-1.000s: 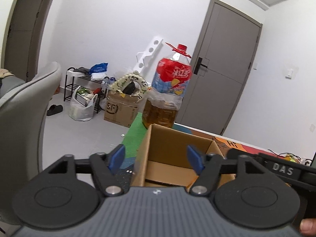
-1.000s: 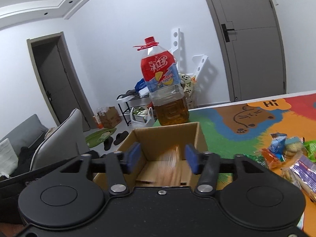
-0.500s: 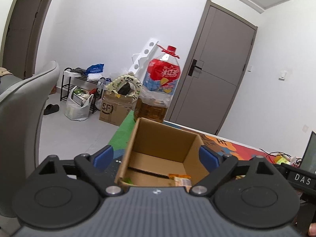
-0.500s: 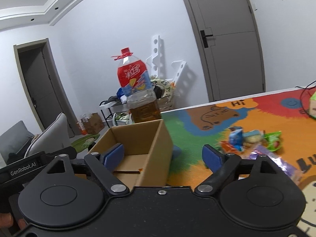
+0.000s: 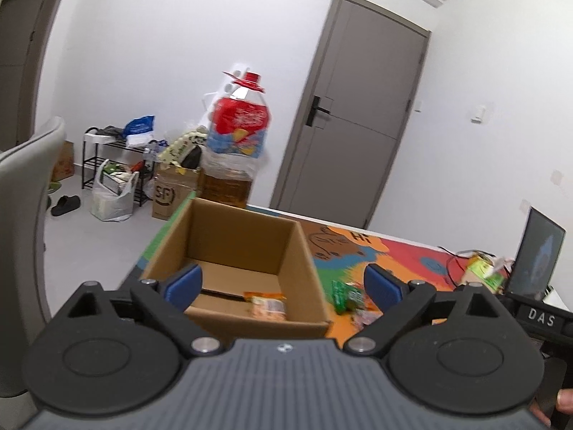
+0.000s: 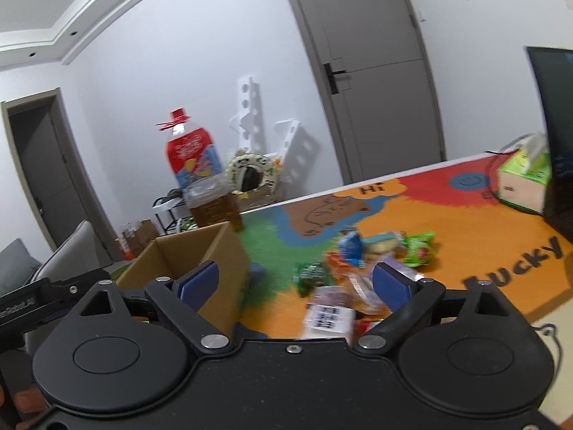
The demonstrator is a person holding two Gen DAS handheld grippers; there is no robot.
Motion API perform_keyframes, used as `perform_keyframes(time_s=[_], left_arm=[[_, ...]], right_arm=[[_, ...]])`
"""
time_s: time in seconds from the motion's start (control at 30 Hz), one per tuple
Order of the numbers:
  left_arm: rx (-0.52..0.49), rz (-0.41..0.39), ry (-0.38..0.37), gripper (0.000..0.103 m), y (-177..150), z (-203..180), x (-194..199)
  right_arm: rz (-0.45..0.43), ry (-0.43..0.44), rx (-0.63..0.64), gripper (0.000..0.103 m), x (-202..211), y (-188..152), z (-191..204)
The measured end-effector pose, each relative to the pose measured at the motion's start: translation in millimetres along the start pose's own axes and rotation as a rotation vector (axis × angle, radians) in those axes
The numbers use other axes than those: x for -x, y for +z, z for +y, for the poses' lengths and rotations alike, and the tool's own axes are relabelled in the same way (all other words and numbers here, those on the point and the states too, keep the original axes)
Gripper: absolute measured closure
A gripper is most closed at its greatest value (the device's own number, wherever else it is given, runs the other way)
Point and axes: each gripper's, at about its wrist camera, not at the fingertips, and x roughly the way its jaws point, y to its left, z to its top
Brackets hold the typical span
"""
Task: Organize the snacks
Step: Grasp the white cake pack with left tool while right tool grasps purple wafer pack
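An open cardboard box [image 5: 301,247] stands on the colourful mat; it also shows in the right wrist view [image 6: 222,251]. An orange snack packet [image 5: 268,306] lies on the box floor. My left gripper [image 5: 283,283] is open and empty above the box's near edge. My right gripper [image 6: 295,281] is open and empty, right of the box and above a pile of loose snacks [image 6: 361,261]: a blue packet [image 6: 351,245], green packets [image 6: 419,249] and a white packet with a QR code [image 6: 327,317]. A green packet [image 5: 343,292] lies right of the box.
A big oil bottle with a red label [image 5: 238,150] stands behind the box. A tissue box [image 6: 524,182] and a dark screen [image 6: 558,136] are at the mat's far right. A grey chair [image 5: 21,215] stands left of the table. Floor clutter lies beyond.
Both grippers opened wide. A snack dropped from the right gripper into the box. The right gripper then swung right toward the snack pile; the left view shifted right and back.
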Motion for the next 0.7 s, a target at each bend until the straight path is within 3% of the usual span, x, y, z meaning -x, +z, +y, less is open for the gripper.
perform_keyframes(time_s=[0.6,0.7], left_arm=[[-0.103,0.081,-0.094,0.008,-33.0,-63.7,-24.6],[-0.106,0.098,-0.101,0.009,-38.2,-69.7,-33.2]], right_arm=[[0.023,-0.077,-0.102,0.01,1.2,-21.0,-74.9],[0.043,-0.079,-0.11,0.015,-5.5,-26.1,-82.1]])
